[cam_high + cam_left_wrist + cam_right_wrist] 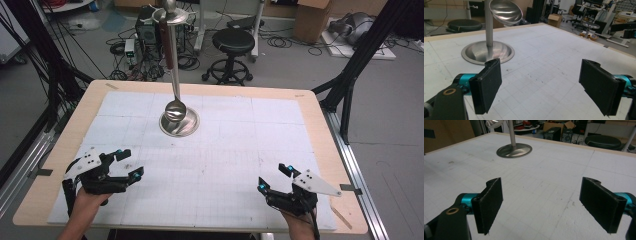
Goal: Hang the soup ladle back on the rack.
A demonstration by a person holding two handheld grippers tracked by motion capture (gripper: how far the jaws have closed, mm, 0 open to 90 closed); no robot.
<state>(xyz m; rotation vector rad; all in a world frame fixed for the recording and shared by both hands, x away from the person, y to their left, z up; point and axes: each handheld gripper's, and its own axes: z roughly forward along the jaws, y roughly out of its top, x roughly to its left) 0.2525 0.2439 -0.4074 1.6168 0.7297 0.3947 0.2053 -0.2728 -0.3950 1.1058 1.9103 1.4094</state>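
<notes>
We held the left hand-held gripper (131, 163) and right hand-held gripper (273, 178) wide and empty, well short of the ladle (175, 107) on its stand (178, 123) mid-counter (310, 145), where a careless reach could topple it.

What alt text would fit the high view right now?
A steel stand with a hanging ladle rises from its round base at the table's far middle. Near the front edge, the left gripper and right gripper rest open and apart.

left tongs (128, 162) agape, right tongs (272, 178) agape
</notes>
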